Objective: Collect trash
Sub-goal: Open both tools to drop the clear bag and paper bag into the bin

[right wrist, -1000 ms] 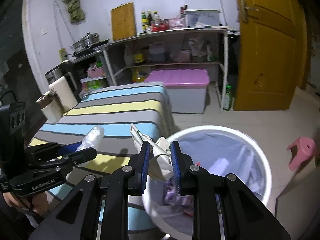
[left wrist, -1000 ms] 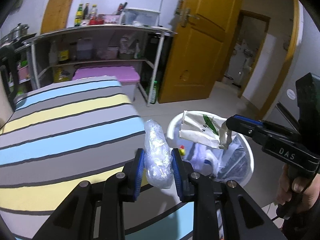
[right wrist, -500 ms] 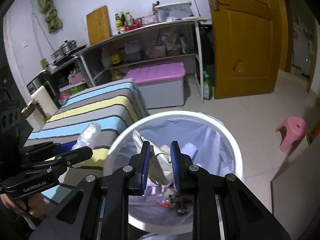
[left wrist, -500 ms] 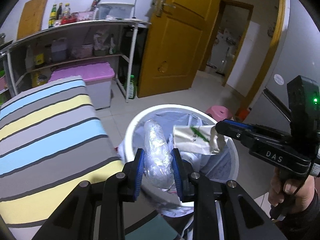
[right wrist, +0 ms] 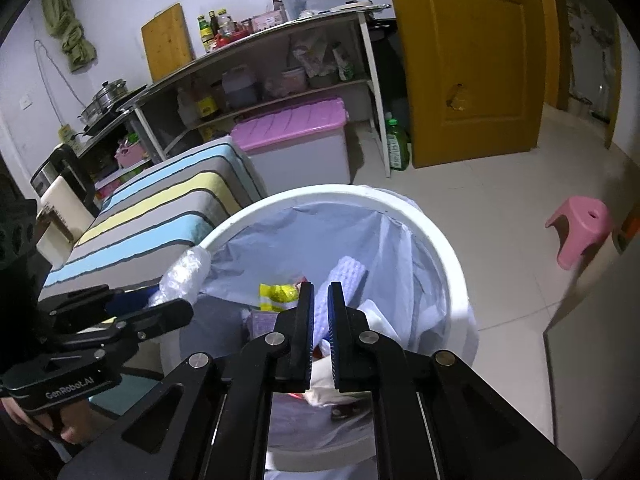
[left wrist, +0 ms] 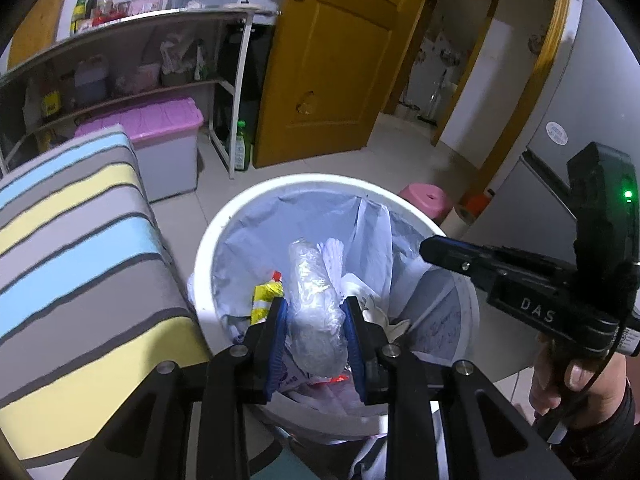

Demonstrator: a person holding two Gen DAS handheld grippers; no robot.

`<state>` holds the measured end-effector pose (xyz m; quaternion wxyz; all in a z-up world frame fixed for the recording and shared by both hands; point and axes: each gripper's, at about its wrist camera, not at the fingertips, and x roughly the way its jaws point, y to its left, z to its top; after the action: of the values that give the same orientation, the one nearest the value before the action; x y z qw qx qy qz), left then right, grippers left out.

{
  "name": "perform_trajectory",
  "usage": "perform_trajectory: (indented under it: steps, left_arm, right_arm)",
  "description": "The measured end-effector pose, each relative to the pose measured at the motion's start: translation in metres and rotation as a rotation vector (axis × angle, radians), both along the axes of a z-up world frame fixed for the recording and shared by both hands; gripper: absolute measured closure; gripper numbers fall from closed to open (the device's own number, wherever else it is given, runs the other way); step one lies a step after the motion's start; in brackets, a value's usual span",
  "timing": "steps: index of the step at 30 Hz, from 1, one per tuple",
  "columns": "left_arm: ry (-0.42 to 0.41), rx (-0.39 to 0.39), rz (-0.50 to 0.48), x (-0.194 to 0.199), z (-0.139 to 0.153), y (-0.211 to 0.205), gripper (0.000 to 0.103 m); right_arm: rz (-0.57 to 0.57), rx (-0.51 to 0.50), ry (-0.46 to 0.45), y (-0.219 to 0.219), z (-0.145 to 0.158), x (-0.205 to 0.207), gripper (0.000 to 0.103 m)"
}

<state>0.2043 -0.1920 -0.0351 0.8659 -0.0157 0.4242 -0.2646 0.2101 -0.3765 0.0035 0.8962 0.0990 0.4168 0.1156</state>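
— While the crumpled clear plastic wrapper (left wrist: 316, 312) hangs above the round white waste bin (left wrist: 224, 224), who has hold of it?
— It sits pinched between the blue pads of the left gripper (left wrist: 315, 320), over the bin's mouth and its pale blue liner bag (left wrist: 256, 240). From the right wrist camera the same wrapper (right wrist: 184, 276) shows at the bin's near-left rim, poking out of that gripper (right wrist: 160, 304).

— And the right gripper (right wrist: 319, 320)?
— Its fingers stand close together with a narrow gap between them and nothing in it, poised above the bin (right wrist: 444, 256). From the left wrist camera it (left wrist: 432, 246) reaches in over the right rim.

— What lies inside?
— A yellow snack packet (left wrist: 264, 300) with a red tip, white crumpled paper (left wrist: 376, 312) and a lilac waffle-textured cloth (right wrist: 352, 276), all resting on the liner (right wrist: 280, 236).

— And around it?
— A striped blue, yellow and grey tablecloth (left wrist: 72, 248) touches the bin's left side. Beyond stand a pink-lidded grey storage box (left wrist: 160, 148), a green bottle (right wrist: 397, 148), an orange-brown wooden door (right wrist: 468, 60) and a small pink plastic stool (right wrist: 580, 228) on the pale tiled floor (right wrist: 500, 184).
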Motion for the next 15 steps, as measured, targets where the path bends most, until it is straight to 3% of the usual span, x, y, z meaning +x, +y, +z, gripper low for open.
perform_trajectory:
  steps: [7, 15]
  left_arm:
    - [0.02, -0.019, -0.002, 0.003, -0.003, 0.001, 0.067]
    - [-0.007, -0.03, 0.019, -0.005, 0.006, 0.011, 0.067]
  right_arm:
    - [0.0, 0.01, -0.007, 0.001, 0.003, -0.003, 0.092]
    - [0.011, 0.025, -0.013, 0.008, 0.007, -0.01, 0.092]
